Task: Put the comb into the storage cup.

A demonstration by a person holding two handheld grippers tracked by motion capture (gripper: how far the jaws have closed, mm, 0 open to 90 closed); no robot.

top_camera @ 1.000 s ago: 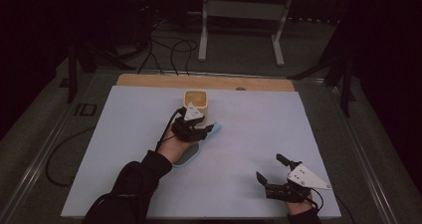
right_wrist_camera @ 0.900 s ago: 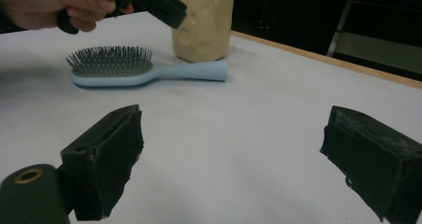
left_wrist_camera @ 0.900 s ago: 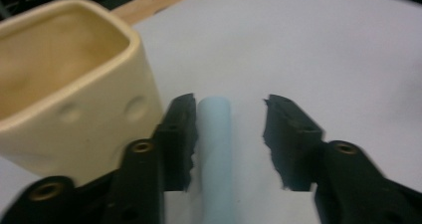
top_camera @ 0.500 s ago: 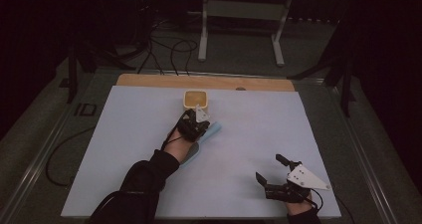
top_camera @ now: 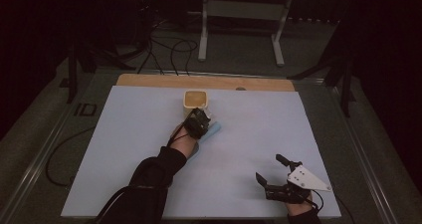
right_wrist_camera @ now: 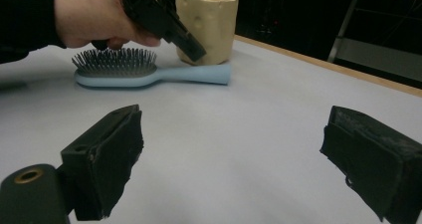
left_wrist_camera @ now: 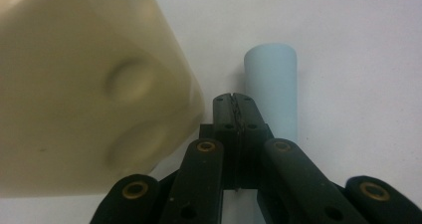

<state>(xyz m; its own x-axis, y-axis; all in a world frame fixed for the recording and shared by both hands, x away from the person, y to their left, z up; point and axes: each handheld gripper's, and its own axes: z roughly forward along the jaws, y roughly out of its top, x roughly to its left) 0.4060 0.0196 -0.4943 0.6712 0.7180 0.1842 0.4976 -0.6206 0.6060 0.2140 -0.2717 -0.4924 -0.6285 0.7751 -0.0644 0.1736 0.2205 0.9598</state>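
A light blue hairbrush (right_wrist_camera: pixel 149 74) lies bristles up on the white table, its handle (left_wrist_camera: pixel 271 89) pointing toward a cream cup (top_camera: pixel 195 99) with a dimpled wall (left_wrist_camera: pixel 84 84). My left gripper (left_wrist_camera: pixel 234 102) hovers just above the handle beside the cup, jaws pressed together with nothing between them. From above, it (top_camera: pixel 199 120) sits right in front of the cup, with the brush handle (top_camera: pixel 211 131) poking out at its right. My right gripper (top_camera: pixel 269 167) rests at the table's front right, open and empty, its jaws (right_wrist_camera: pixel 234 154) facing the brush and cup (right_wrist_camera: pixel 206 27).
A wooden strip (top_camera: pixel 149 80) runs along the table's far edge. Behind it stand a metal frame (top_camera: pixel 239 15) and loose cables (top_camera: pixel 169 45) on the dark floor. The white tabletop (top_camera: pixel 298 119) stretches bare between the two hands.
My left hand has moved forward toward the cup and sunk lower over the brush handle. The right gripper has stayed put.
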